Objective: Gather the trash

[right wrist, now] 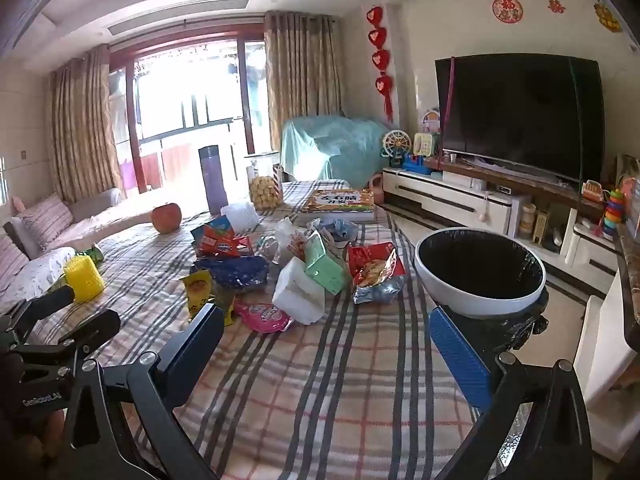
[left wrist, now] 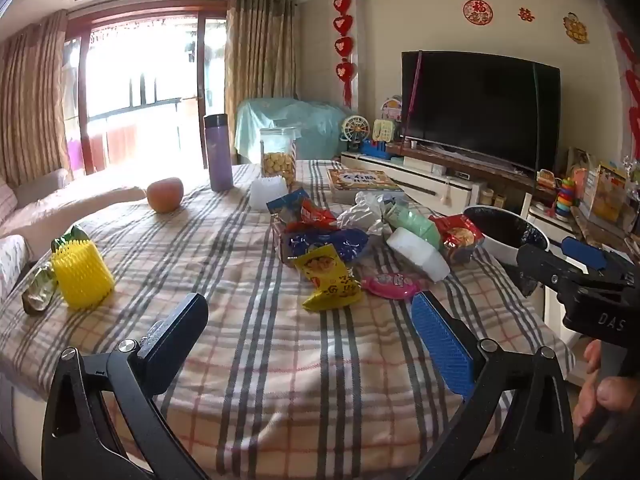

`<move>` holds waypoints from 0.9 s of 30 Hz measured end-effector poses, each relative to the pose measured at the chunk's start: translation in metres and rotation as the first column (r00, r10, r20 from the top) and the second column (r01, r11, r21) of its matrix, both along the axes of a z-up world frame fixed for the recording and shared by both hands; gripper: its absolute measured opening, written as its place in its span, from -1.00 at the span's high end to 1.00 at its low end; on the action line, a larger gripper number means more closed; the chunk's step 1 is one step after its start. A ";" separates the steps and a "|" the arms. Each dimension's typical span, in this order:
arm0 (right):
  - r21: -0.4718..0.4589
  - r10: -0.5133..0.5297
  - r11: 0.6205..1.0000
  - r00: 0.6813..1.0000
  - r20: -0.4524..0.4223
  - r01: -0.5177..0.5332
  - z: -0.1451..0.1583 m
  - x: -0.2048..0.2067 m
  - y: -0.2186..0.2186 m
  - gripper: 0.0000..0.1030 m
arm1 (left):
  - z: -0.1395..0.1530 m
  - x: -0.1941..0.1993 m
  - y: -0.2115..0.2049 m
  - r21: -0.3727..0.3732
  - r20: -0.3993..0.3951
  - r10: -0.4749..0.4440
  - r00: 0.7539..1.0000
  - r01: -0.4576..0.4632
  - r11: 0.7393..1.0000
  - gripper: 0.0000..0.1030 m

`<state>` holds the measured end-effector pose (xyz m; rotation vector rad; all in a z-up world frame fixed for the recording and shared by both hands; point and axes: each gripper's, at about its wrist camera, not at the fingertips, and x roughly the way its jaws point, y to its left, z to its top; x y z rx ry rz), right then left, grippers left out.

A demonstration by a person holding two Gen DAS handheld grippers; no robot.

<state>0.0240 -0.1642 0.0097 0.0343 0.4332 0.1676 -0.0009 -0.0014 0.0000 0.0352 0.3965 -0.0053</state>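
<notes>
A heap of trash lies mid-table on the plaid cloth [left wrist: 260, 380]: a yellow snack wrapper [left wrist: 328, 276], a pink packet [left wrist: 390, 285], a blue bag [left wrist: 332, 242], a white foam block [left wrist: 420, 252] and a red wrapper [right wrist: 372, 264]. A white bin with a black liner [right wrist: 480, 276] stands off the table's right edge. My left gripper [left wrist: 308, 304] is open just short of the yellow wrapper, nothing between its fingers. My right gripper [right wrist: 324, 314] is open too, near the foam block and beside the bin, and shows as well in the left wrist view [left wrist: 554, 256].
An apple [left wrist: 165, 194], a purple flask [left wrist: 218, 152], a cookie jar [left wrist: 278, 156] and a book [left wrist: 362, 182] stand at the far end. A yellow foam net [left wrist: 82, 272] and a foil wrapper [left wrist: 38, 288] lie at the left. A sofa runs along the left, a TV stands at the right.
</notes>
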 end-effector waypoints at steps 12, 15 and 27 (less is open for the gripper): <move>0.014 -0.007 1.000 0.999 -0.039 0.007 -0.002 0.002 -0.006 -1.00 | 0.006 -0.010 0.008 -0.040 -0.039 0.001 0.999 -0.002 0.999 -1.00; 0.012 -0.005 1.000 0.999 -0.044 0.005 -0.004 0.002 -0.002 -1.00 | 0.001 0.001 0.007 -0.048 -0.050 0.008 0.999 -0.010 0.999 -1.00; 0.021 0.011 1.000 0.999 -0.039 -0.010 -0.001 0.000 0.000 -1.00 | 0.003 0.000 0.008 -0.052 -0.041 0.011 0.999 -0.013 0.999 -1.00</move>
